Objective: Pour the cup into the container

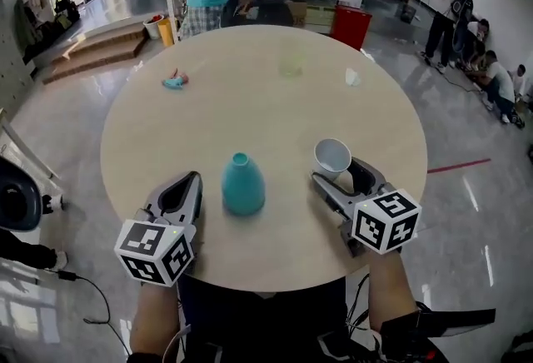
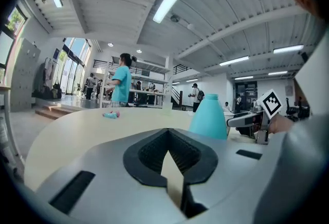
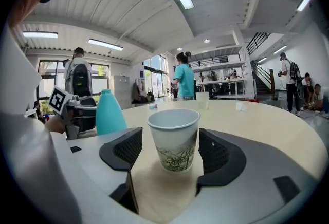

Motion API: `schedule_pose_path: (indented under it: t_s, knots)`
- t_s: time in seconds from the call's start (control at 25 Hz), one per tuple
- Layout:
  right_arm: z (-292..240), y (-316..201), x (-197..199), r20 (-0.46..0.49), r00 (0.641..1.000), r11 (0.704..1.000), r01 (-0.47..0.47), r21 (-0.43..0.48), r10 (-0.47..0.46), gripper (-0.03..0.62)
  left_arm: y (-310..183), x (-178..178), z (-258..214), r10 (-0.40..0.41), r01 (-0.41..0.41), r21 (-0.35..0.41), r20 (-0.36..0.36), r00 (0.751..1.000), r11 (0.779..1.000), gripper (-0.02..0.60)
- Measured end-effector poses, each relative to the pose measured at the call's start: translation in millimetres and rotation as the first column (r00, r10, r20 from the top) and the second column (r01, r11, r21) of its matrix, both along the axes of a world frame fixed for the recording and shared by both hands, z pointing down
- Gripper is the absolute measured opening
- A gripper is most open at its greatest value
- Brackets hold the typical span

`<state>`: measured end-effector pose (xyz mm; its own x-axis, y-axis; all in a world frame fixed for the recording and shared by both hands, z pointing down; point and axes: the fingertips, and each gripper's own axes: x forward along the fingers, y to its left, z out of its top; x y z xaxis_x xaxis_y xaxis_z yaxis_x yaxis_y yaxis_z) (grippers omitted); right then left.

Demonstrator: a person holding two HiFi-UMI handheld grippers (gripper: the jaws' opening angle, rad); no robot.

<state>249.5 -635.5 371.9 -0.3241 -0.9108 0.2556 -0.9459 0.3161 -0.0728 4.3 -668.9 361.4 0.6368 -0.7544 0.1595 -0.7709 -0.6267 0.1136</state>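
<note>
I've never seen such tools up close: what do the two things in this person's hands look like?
The left gripper and the right gripper are smooth grey shells with two jaws lined with black ribbed pads. Each carries a white cube printed with black square markers. The forearms show no sleeves.

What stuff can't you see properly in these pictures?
1. Inside the teal container: its narrow neck hides it in the head view, its wall in both gripper views.
2. The small pink-and-blue thing far across the table: too small in every view to name.
3. Inside the paper cup: its wall hides it in the right gripper view.
</note>
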Motion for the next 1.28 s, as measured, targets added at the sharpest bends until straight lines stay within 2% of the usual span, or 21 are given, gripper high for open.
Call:
schedule_pose_path:
  t_s: [0.24, 0.56, 0.72, 0.84, 0.96, 1.12, 1.28]
  knots:
    - [3.5, -13.3, 0.0, -0.003, 1.000, 0.999, -0.014, -0.029, 0.014, 0.319, -1.1, -0.6, -0.4, 0.014, -0.015, 0.019, 0.035, 0.999, 1.000, 0.000]
    - [3.0, -19.5, 0.1, -0.010, 1.000, 1.000, 0.004, -0.028, -0.005, 0.318, -2.1, 1.7, -0.2, 0.034, -0.035, 0.019, 0.032, 0.999, 0.999, 0.000]
    - [-2.4, -23.1, -3.7, -0.054, 0.998, 1.000, 0.017, -0.006, -0.018, 0.313, -2.1, 5.0, 0.1, 0.058, -0.059, 0.019, 0.032, 0.998, 0.998, 0.000]
    - [-21.9, -21.5, -14.5, -0.110, 0.993, 0.997, 0.058, 0.043, -0.053, 0.311, 1.0, 7.8, -0.1, 0.078, -0.079, 0.018, 0.032, 0.996, 0.997, 0.000]
    - [-42.4, -21.0, -31.5, -0.206, 0.973, 0.989, 0.120, 0.088, -0.100, 0.310, 2.4, 8.1, 0.8, 0.089, -0.090, 0.017, 0.033, 0.995, 0.996, 0.000]
    - [-74.3, -16.7, -61.9, -0.371, 0.916, 0.967, 0.215, 0.134, -0.153, 0.310, 6.8, 11.4, 0.6, 0.117, -0.117, 0.013, 0.035, 0.993, 0.993, 0.000]
    - [-93.0, -17.0, -84.9, -0.461, 0.870, 0.950, 0.270, 0.155, -0.172, 0.310, 9.3, 13.0, -0.2, 0.138, -0.138, 0.010, 0.035, 0.990, 0.990, 0.000]
